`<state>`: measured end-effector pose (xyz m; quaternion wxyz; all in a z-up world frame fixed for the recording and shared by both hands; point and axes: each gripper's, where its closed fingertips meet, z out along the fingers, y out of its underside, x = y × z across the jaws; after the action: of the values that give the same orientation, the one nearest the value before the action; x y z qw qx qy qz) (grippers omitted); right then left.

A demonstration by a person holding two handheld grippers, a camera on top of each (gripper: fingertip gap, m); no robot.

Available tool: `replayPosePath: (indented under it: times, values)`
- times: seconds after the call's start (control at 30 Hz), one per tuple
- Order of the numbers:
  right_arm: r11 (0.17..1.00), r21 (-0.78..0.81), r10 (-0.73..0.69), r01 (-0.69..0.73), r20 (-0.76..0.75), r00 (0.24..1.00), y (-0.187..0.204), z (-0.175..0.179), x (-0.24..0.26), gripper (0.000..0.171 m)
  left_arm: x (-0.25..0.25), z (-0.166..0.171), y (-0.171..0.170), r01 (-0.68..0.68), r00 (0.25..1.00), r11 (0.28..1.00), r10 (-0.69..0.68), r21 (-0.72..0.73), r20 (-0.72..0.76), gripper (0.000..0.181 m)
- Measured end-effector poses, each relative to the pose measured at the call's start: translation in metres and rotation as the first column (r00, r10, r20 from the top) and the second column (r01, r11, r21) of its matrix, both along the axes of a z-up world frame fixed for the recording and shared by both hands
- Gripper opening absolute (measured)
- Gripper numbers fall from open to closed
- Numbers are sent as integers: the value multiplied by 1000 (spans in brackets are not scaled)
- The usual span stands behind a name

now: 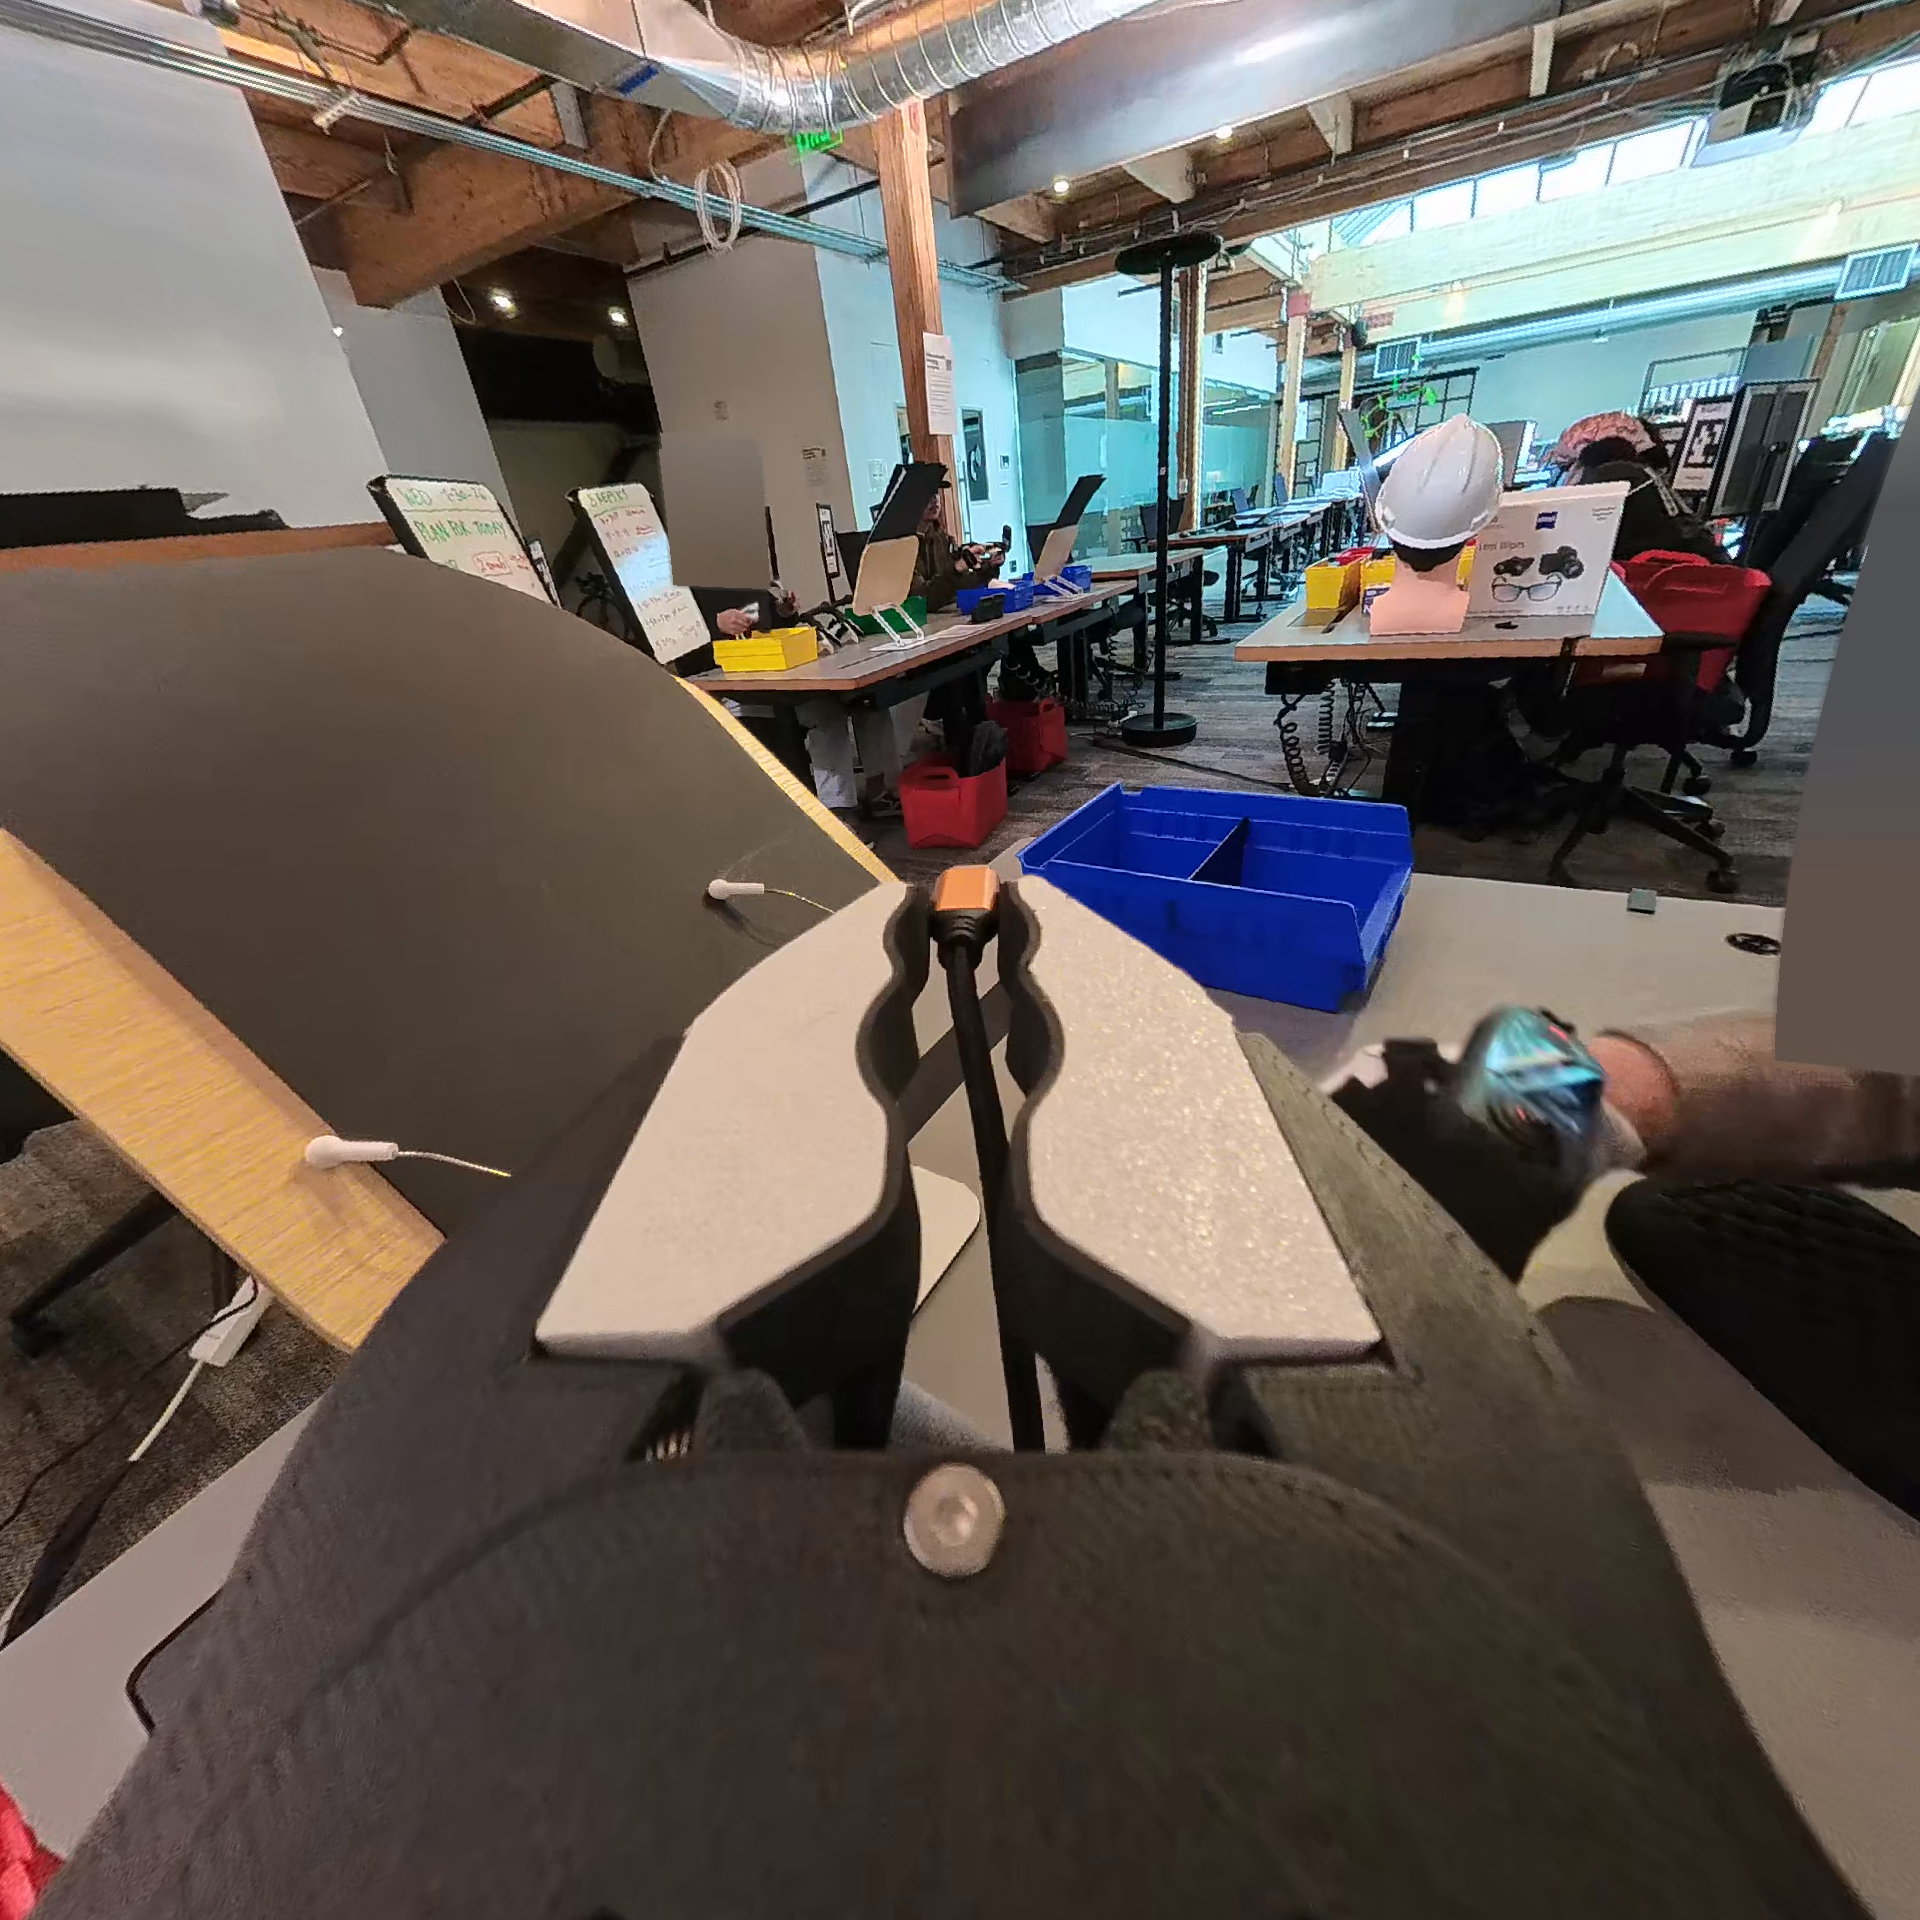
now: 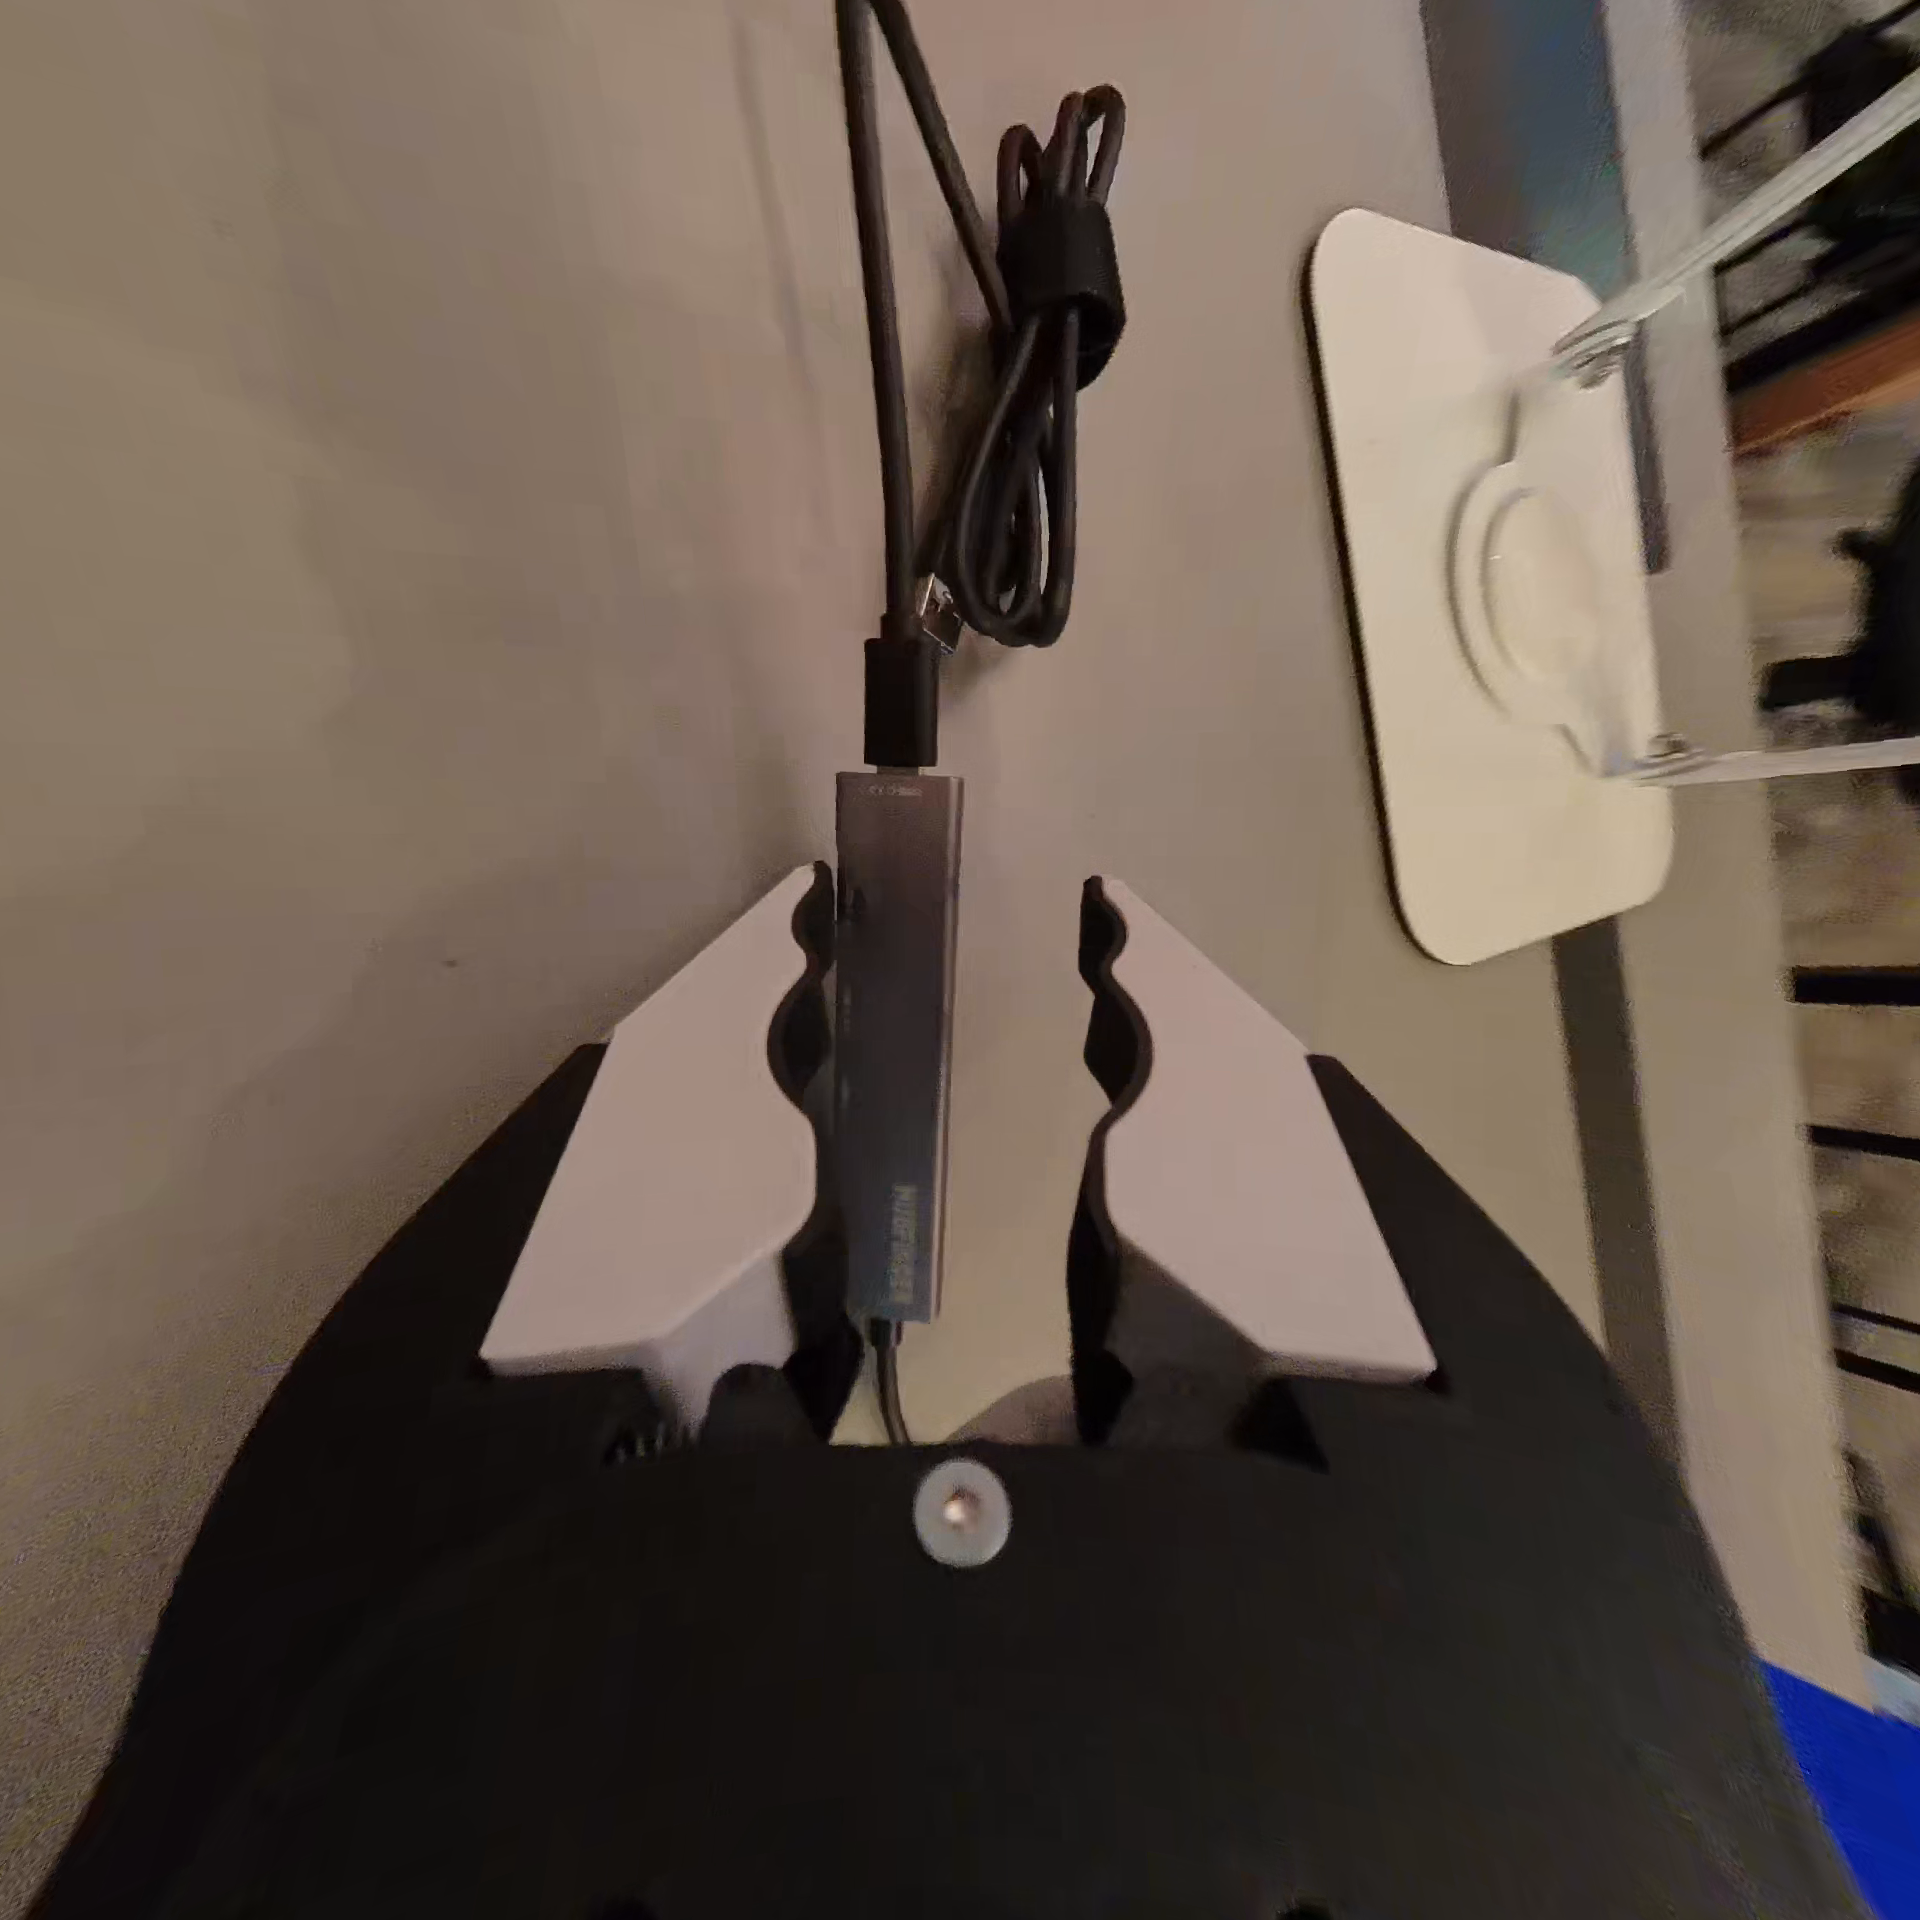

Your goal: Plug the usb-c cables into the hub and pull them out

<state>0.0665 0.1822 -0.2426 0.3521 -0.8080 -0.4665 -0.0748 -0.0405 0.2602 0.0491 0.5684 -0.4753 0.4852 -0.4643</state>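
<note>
On the grey counter (image 2: pixel 416 520), the slim grey metal hub (image 2: pixel 899 1039) is straddled by the spread right gripper (image 2: pixel 961 894), presumably for bracing, while the orange-tipped black usb-c cable (image 1: pixel 966 902) is clamped in the left gripper (image 1: pixel 964 904), lifted clear.

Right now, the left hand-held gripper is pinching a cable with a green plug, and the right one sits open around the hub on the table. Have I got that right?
Nearly. In the left wrist view, the plug pinched by the left hand-held gripper is orange, not green. The rest holds: in the right wrist view, the right hand-held gripper sits open around the hub on the table.
</note>
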Motion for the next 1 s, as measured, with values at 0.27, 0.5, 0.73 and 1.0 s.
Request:
replayPosePath:
  times: [0.27,0.5,0.73,1.0]
  values:
    - [985,163,-85,59,160,983,20,-11,-1,25,1,3,-7,3,1000,1000,-3,22,-3,13]
    - [988,84,-133,129,40,990,18,-2,10,56,1,1,-3,3,1000,1000,-3,12,-4,13]
    - [969,198,-178,149,138,974,-8,-4,39,47,1,1,-2,5,1000,1000,-5,5,4,13]
    - [943,323,-172,79,272,947,5,-9,51,21,5,0,-7,10,1000,1000,-10,20,-9,13]
